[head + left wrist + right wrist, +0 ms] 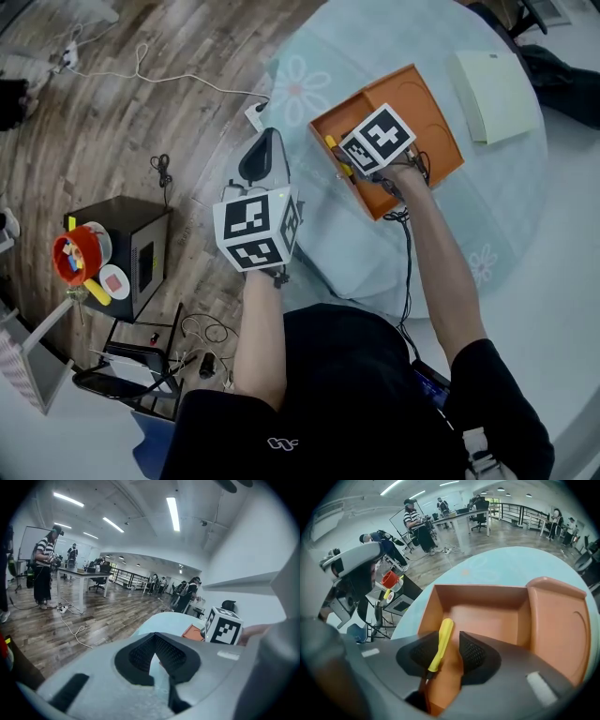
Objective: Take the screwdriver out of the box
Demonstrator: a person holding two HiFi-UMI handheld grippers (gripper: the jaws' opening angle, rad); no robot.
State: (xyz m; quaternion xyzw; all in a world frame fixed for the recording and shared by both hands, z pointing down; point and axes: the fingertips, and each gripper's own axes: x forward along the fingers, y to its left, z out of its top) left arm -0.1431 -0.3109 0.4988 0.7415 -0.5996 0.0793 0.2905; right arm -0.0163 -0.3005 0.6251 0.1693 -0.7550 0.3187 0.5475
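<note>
My right hand-held gripper (449, 648) straddles the screwdriver (442, 641), jaws apart, its shaft lengthwise between them in the box (478, 590).

The box (427, 112) stands on the counter (506, 216), under the right hand-held gripper (449, 657), which points down into it; the screwdriver (440, 641) lies in the box along the wall at this hand-held gripper's left, between its two jaws and nearer to the left one; the other part of the box lies to its right; a flat pad (494, 94) lies on the counter further right, beyond the box. The left hand-held gripper (265, 152) is to the left of the right one, at the counter's edge, apart from the box; a cabinet (131, 248) stands on the floor (141, 131) well to its left.
</note>
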